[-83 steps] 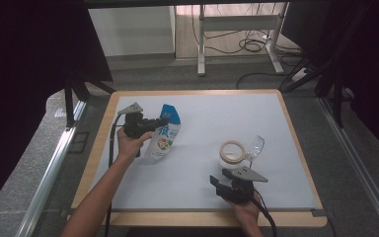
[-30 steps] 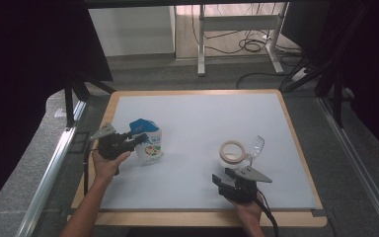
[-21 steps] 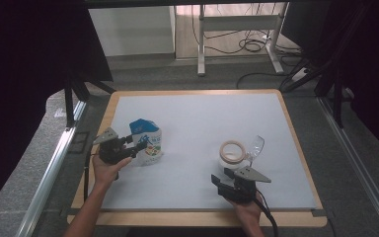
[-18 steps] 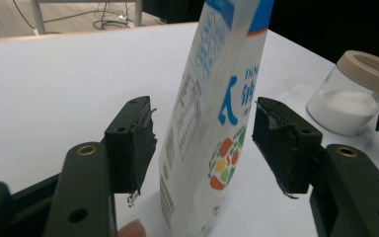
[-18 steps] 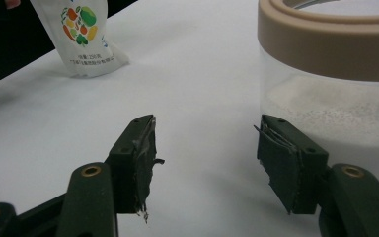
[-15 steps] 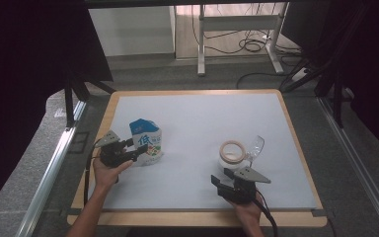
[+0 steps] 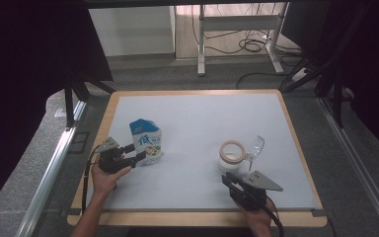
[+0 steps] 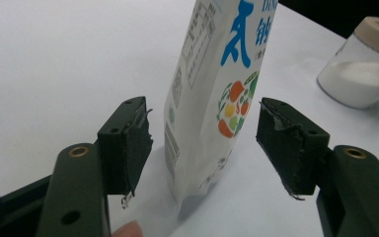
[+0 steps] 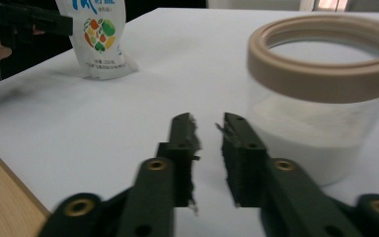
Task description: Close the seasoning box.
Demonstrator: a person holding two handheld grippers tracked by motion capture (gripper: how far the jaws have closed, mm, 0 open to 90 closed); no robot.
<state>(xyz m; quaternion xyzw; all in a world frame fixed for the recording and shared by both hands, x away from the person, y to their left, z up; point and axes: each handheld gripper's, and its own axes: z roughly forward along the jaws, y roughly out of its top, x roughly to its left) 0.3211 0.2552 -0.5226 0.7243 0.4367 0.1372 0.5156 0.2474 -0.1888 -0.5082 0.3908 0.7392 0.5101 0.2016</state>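
In the high view, a white table point(image 7: 197, 128) with a pale wooden rim carries a white and blue pouch point(image 7: 146, 141) standing upright toward its left side, and a clear jar point(image 7: 231, 157) with a tan ring lid toward the near right, the two well apart. A clear lid-like piece point(image 7: 255, 147) leans just beside the jar on its right. The left gripper point(image 7: 137, 158), held in a hand point(image 7: 103, 177) that comes in from the near left edge, sits at the near left of the pouch with its jaws pointing right at the pouch's base. The right gripper point(image 7: 228, 181) rests just near of the jar, pointing far and left, with a grey three-cornered plate on top. In the left gripper view, the jaws of the left gripper point(image 8: 205, 143) are spread wide with the lower part of the pouch point(image 8: 214, 98) standing between them, a clear gap showing on either side, so neither pad touches it; the pouch stands upright on the table point(image 8: 54, 59), printed with blue characters and a ring of coloured fruit shapes, and the jar point(image 8: 362, 69), holding white powder, stands farther off at the right. In the right gripper view, the jaws of the right gripper point(image 9: 208, 128) are nearly together, a narrow slit left between the pads and nothing in it; the jar point(image 9: 321, 94) looms close at the right, just beyond the tips, and the pouch point(image 9: 98, 39) stands at the far left with the left gripper point(image 9: 34, 19) reaching in beside it.
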